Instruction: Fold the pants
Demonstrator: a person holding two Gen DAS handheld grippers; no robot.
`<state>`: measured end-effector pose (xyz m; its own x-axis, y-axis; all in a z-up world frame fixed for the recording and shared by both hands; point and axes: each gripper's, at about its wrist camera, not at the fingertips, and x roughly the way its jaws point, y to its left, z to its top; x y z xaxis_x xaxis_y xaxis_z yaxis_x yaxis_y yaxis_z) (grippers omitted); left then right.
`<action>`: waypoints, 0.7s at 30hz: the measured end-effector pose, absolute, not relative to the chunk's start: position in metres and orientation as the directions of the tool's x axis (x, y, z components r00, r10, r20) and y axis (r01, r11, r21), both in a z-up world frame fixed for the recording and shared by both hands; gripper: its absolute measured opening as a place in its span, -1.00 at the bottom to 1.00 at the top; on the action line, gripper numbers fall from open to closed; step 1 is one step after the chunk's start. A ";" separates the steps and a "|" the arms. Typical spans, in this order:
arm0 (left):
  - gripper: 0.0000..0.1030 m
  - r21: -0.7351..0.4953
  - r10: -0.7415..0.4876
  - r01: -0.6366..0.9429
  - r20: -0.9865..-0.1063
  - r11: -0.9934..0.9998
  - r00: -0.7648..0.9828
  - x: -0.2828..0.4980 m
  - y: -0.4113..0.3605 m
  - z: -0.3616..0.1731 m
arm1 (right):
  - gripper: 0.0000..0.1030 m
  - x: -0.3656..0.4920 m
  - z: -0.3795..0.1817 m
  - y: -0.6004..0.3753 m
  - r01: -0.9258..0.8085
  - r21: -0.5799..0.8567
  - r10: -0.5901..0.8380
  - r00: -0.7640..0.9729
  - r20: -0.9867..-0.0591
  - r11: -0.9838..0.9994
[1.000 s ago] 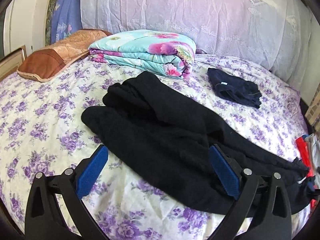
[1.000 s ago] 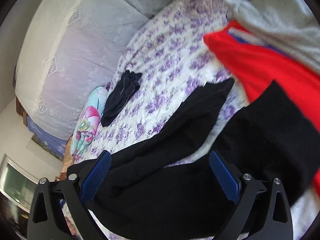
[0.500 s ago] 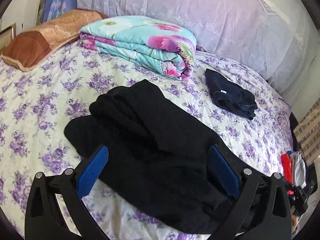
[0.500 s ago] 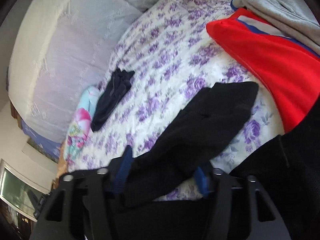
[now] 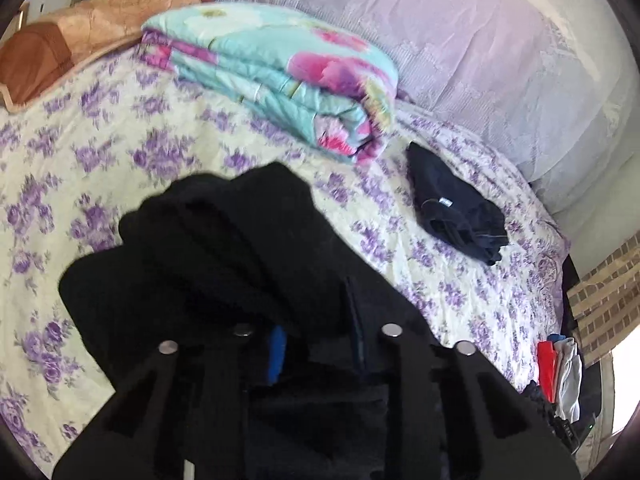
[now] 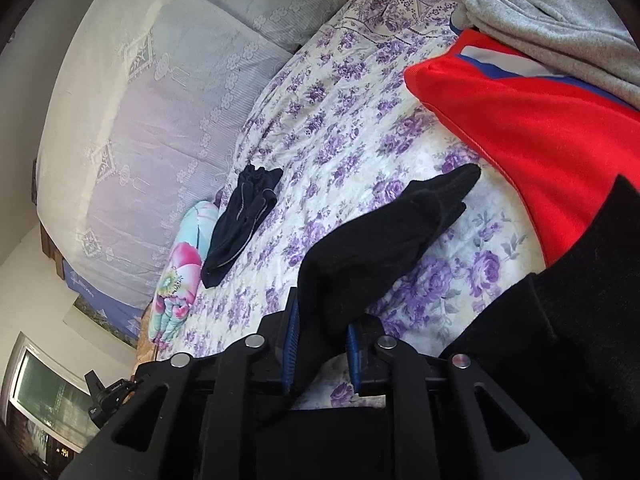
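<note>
On the bed's purple-flowered sheet [image 5: 120, 152], the black pants [image 5: 208, 248] lie bunched directly in front of the left hand-held gripper [image 5: 316, 344], whose blue-padded jaws are closing with black fabric gathered between them. The right hand-held gripper [image 6: 322, 340] is likewise closing, its pads pinching a black pant leg [image 6: 384, 232] that stretches forward from its jaws across the sheet toward a red garment [image 6: 520, 120] ahead and to its right, with a grey one [image 6: 560, 20] beyond that. Farther ahead of the left hand-held gripper sit a folded floral quilt [image 5: 280, 72] and, to the right, a small dark folded garment [image 5: 456, 208].
</note>
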<state>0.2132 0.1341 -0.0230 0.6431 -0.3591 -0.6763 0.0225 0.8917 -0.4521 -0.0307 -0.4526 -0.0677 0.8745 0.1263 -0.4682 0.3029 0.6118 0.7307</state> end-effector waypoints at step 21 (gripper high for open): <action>0.50 -0.294 -0.185 -0.057 -0.730 0.954 0.658 0.299 0.117 -0.002 | 0.27 0.087 -0.010 -0.490 0.407 0.509 -0.049 0.814 -0.579 0.759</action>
<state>0.2985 0.1166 -0.0016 0.6577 -0.1854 -0.7301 -0.0570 0.9542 -0.2936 0.0866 -0.4902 -0.0100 0.8141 -0.0490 -0.5786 0.4072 0.7586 0.5087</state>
